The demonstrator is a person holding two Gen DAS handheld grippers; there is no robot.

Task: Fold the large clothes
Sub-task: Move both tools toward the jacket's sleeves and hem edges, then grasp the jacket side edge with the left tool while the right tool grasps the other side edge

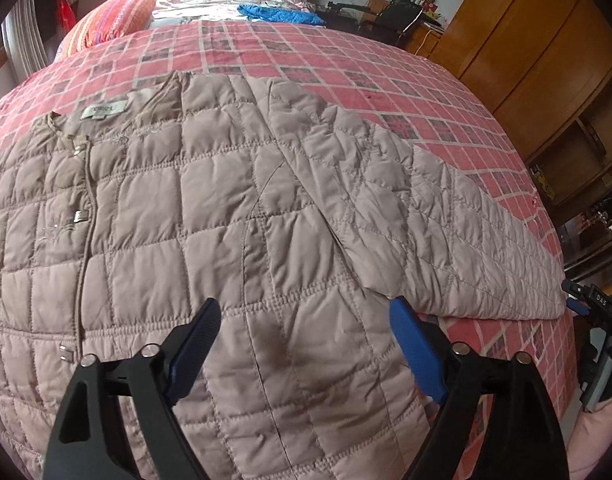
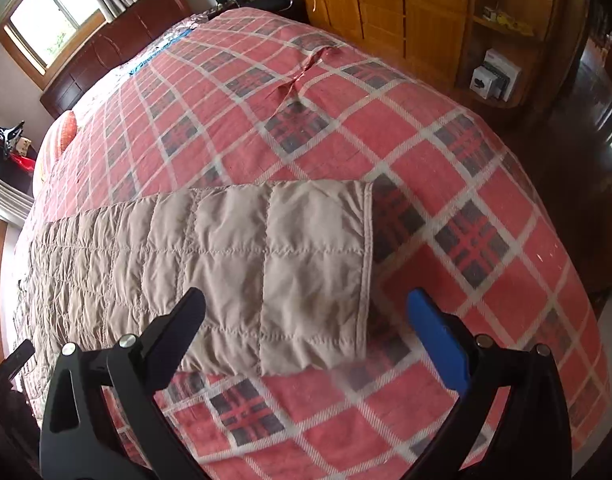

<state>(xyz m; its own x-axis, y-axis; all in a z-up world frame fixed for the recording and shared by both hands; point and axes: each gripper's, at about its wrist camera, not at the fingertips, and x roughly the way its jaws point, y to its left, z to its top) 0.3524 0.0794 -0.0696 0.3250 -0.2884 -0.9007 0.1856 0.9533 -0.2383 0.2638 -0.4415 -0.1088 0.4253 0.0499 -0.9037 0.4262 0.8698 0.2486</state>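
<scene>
A beige quilted jacket (image 1: 225, 208) lies flat and face up on the red plaid bed cover (image 1: 346, 64), collar and label at the upper left, front closed with metal clasps. One sleeve (image 1: 446, 220) stretches out to the right toward the bed edge. My left gripper (image 1: 303, 306) hovers open over the jacket's side below the armpit, holding nothing. In the right wrist view the sleeve's cuff end (image 2: 297, 264) lies on the cover (image 2: 486, 200). My right gripper (image 2: 306, 300) stands open just over the cuff, empty. The right gripper's tip (image 1: 586, 300) shows at the left wrist view's right edge.
An orange striped pillow (image 1: 113, 16) and a blue cloth (image 1: 281, 14) lie near the dark headboard. Wooden wardrobes and shelves (image 2: 446, 12) stand along the bed's far side. The bed edge drops off to a dark floor (image 2: 594, 160). A window (image 2: 53, 12) is at the head end.
</scene>
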